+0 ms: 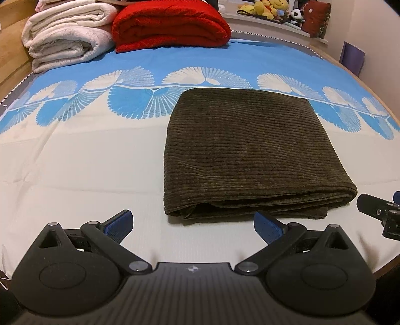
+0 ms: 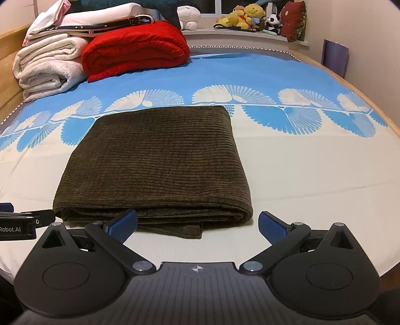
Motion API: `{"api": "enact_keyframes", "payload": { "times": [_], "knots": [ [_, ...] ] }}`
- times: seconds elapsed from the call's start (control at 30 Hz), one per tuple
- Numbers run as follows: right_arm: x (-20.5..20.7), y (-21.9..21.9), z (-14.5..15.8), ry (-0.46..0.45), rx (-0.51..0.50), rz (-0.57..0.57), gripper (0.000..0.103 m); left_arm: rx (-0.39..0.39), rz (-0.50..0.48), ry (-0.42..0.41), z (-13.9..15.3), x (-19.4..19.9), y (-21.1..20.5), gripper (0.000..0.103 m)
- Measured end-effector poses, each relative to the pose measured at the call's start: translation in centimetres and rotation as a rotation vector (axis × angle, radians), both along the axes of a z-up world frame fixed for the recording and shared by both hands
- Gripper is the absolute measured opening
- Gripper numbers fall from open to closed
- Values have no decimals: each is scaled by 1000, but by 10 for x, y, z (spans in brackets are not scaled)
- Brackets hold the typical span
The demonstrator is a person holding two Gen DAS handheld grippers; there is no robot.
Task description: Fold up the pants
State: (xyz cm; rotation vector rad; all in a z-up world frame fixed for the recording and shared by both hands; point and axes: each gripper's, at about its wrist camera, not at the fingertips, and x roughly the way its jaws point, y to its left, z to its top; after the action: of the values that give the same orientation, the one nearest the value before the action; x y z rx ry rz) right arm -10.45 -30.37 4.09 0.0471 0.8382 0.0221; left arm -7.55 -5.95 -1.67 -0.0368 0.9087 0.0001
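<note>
Left hand-held gripper (image 1: pixel 192 226) & right hand-held gripper (image 2: pixel 197 226): both w/ jaws apart, empty, just near of the folded pants (image 2: pixel 155 162) on bed (image 2: pixel 312 175), long axis near–far; right one nearer, fold appears complete.

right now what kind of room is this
Most likely a bedroom. The folded pants lie on a bed with a blue and white sheet, folded blankets are stacked at its far end, and stuffed toys sit on the window ledge.
</note>
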Motion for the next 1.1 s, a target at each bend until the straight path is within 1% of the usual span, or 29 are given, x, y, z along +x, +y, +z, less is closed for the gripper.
{"api": "enact_keyframes", "payload": {
  "times": [1.1],
  "knots": [
    [2, 4, -5, 18, -7, 17, 102, -12, -17, -6, 0, 0, 1, 103]
  ]
}}
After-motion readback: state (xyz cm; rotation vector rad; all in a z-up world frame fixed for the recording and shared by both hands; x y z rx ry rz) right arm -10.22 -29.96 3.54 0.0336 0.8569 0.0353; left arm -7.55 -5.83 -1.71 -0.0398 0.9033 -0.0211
